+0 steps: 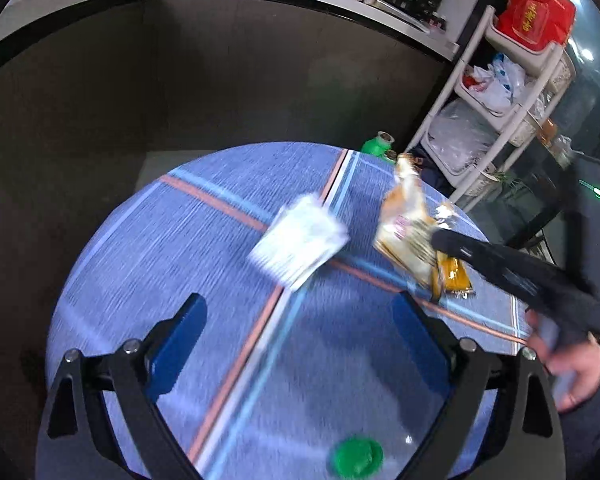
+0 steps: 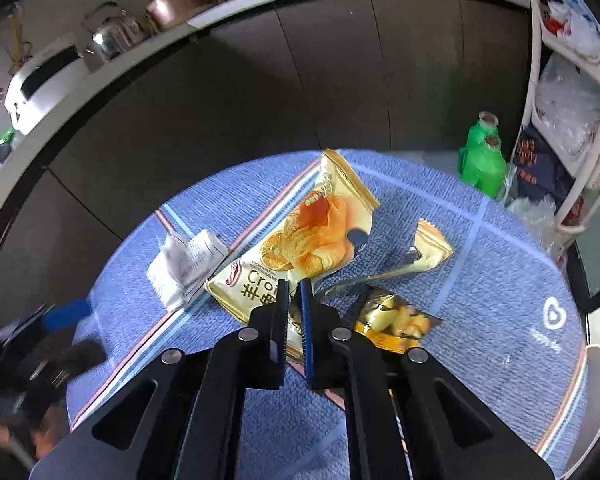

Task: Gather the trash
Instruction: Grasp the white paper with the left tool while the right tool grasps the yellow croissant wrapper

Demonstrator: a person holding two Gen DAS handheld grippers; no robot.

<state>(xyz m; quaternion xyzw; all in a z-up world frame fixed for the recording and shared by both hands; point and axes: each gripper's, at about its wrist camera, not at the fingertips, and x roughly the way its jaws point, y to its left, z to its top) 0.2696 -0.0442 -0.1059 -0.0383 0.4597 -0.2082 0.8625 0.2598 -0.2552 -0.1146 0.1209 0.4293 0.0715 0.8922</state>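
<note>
A cream and orange croissant wrapper [image 2: 312, 236] lies on the blue tablecloth [image 2: 500, 280]. My right gripper [image 2: 294, 294] is shut on its near edge; in the left wrist view the same gripper [image 1: 436, 238] bites the wrapper [image 1: 404, 224] from the right. A small yellow wrapper [image 2: 392, 324] and a torn gold strip [image 2: 424, 252] lie just right of it. A crumpled white paper [image 1: 300, 240] sits ahead of my left gripper [image 1: 300, 324], which hangs open above the cloth with nothing between its fingers.
A green cap [image 1: 356, 456] lies on the cloth under the left gripper. A green bottle [image 2: 482, 160] stands past the table's far right edge beside a white shelf rack [image 1: 500, 80]. Dark cabinets run behind. A person's hand [image 1: 572, 364] holds the right gripper.
</note>
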